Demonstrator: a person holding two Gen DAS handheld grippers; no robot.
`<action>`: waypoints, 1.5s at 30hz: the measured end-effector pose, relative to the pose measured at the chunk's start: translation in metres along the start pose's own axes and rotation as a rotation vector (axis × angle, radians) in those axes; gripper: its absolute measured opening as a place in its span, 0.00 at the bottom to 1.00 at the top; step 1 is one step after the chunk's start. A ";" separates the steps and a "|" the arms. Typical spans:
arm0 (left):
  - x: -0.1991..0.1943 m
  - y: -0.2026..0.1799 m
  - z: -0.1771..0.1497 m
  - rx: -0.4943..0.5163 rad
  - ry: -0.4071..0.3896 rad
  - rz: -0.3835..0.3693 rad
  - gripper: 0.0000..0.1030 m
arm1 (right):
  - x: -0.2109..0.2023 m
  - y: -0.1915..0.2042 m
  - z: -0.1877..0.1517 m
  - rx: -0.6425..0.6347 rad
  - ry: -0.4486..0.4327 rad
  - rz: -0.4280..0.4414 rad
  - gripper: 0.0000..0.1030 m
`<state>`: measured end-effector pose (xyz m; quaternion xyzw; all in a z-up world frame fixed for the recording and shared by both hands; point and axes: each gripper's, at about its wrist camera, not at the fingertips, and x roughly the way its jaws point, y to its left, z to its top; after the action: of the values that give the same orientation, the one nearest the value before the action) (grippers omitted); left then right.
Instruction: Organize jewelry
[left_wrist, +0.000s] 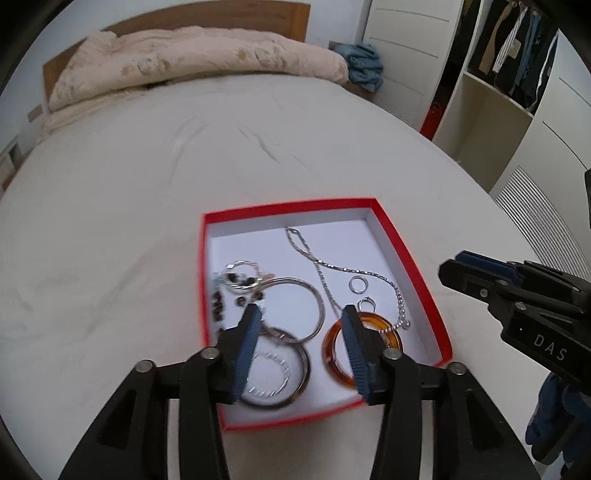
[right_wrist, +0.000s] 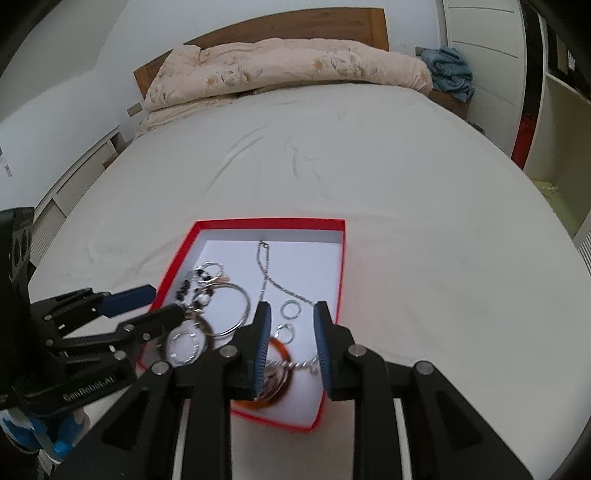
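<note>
Box (left_wrist: 406, 254) on bed (left_wrist: 147, 221), near edge | in box: bangles (left_wrist: 295, 306) left, chain (left_wrist: 325, 266) centre, rings (left_wrist: 358, 284) beside chain | quilt (left_wrist: 192, 59) behind, at headboard (left_wrist: 288, 18) | wardrobe (left_wrist: 498, 92) right

Box: a shallow red box (left_wrist: 406, 258) with a white floor lies on the bed (left_wrist: 147, 184).
Contents: silver chain (left_wrist: 325, 267), small ring (left_wrist: 358, 284), amber ring (left_wrist: 334, 350), large silver hoop (left_wrist: 319, 295), dark hoop (left_wrist: 303, 373), dark beads (left_wrist: 218, 306).
Left gripper (left_wrist: 301, 314): over the box, jaws apart, nothing pressed between the blue pads.
Right gripper (left_wrist: 458, 264): at the right edge, beside the box; its jaw gap cannot be made out.
Background: folded quilt (left_wrist: 192, 59), wooden headboard (left_wrist: 291, 18), open wardrobe (left_wrist: 517, 74).
</note>
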<state>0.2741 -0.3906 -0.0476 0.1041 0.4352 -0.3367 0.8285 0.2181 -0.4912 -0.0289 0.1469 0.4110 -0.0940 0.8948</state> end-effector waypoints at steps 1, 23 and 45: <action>-0.010 0.002 -0.002 -0.005 -0.012 0.009 0.54 | -0.009 0.005 -0.002 -0.003 -0.007 -0.001 0.23; -0.239 0.023 -0.110 -0.050 -0.265 0.250 0.92 | -0.169 0.150 -0.089 -0.151 -0.161 0.018 0.64; -0.349 0.028 -0.214 -0.114 -0.392 0.343 0.93 | -0.241 0.206 -0.169 -0.219 -0.263 -0.034 0.70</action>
<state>0.0149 -0.1070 0.0972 0.0621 0.2605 -0.1799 0.9465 0.0031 -0.2286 0.0884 0.0279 0.3008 -0.0822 0.9497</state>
